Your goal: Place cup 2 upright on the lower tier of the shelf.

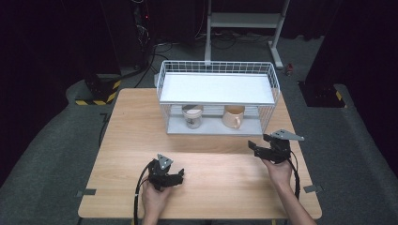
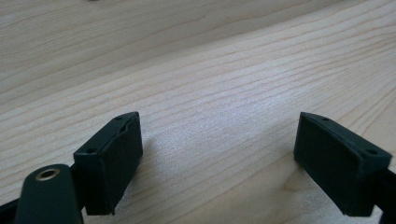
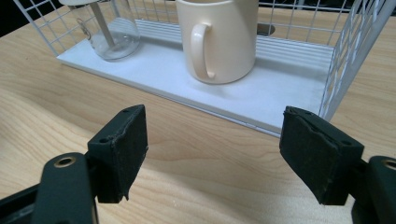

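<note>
The right claw [image 3: 212, 154] stands open with nothing between its jaws, over the worktop [image 1: 216, 173] near the cream mug [image 3: 219, 39], which sits upright on the wire rack's [image 1: 218, 89] lower shelf beside a glass jar [image 3: 109, 32]; the left claw [image 2: 219, 163] is open and empty over bare wood

The flat wooden table [image 1: 211, 173] is pale honey with fine brown grain lines; the two-tier wire-grid rack [image 1: 217, 70] is white, its shelf boards white too; the glazed ceramic mug [image 3: 219, 37] with a loop handle is cream; the round clear glass jar [image 3: 109, 32] is colourless; the left gripper [image 2: 219, 154] and right gripper [image 3: 215, 149] have matt black jaws; a wedge on the grey floor [image 1: 99, 99] carries yellow-and-black stripes.
</note>
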### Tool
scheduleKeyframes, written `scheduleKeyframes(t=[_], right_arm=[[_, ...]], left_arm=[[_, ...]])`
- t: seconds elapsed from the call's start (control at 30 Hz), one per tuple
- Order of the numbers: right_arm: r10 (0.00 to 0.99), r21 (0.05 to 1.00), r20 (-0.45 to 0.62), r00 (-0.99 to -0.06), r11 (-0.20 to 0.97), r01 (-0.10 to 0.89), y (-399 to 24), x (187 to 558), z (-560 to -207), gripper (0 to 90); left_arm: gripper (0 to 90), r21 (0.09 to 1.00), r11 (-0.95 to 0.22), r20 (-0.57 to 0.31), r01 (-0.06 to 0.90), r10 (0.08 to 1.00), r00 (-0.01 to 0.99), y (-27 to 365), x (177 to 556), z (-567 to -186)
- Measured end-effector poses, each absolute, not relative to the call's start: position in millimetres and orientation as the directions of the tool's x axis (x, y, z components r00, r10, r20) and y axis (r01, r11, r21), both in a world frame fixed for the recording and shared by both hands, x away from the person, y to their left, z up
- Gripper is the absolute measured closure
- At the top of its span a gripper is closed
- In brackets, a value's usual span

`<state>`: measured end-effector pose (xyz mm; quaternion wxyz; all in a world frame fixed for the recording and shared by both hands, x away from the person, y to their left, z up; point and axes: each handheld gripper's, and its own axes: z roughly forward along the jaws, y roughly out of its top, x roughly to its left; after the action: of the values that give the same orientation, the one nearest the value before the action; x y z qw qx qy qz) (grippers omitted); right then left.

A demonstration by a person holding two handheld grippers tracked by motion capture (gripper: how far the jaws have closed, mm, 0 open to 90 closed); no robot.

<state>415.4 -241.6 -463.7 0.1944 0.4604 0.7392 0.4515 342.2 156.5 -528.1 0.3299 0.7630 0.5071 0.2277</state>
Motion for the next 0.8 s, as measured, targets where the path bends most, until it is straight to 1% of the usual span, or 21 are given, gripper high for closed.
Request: scheduleKeyframes(t=[0.33,0.57,0.8], right_arm=[[0.854,0.850,0.132,-0.503,0.164,0.501,-245,407,-465,24.3],[0.847,0.852,0.113,-0.519,0.186,0.490,-244,400,-468,26.0],[0.838,0.858,0.132,-0.530,0.172,0.485,-247,393,-471,27.0]], left_arm=[[15.9,0.735,-0.268,0.013,0.624,0.924,0.382,157,342,-528],[15.9,0.734,-0.268,0.013,0.624,0.924,0.382,157,342,-528],[16.0,0.735,-0.268,0.013,0.624,0.924,0.382,157,342,-528]])
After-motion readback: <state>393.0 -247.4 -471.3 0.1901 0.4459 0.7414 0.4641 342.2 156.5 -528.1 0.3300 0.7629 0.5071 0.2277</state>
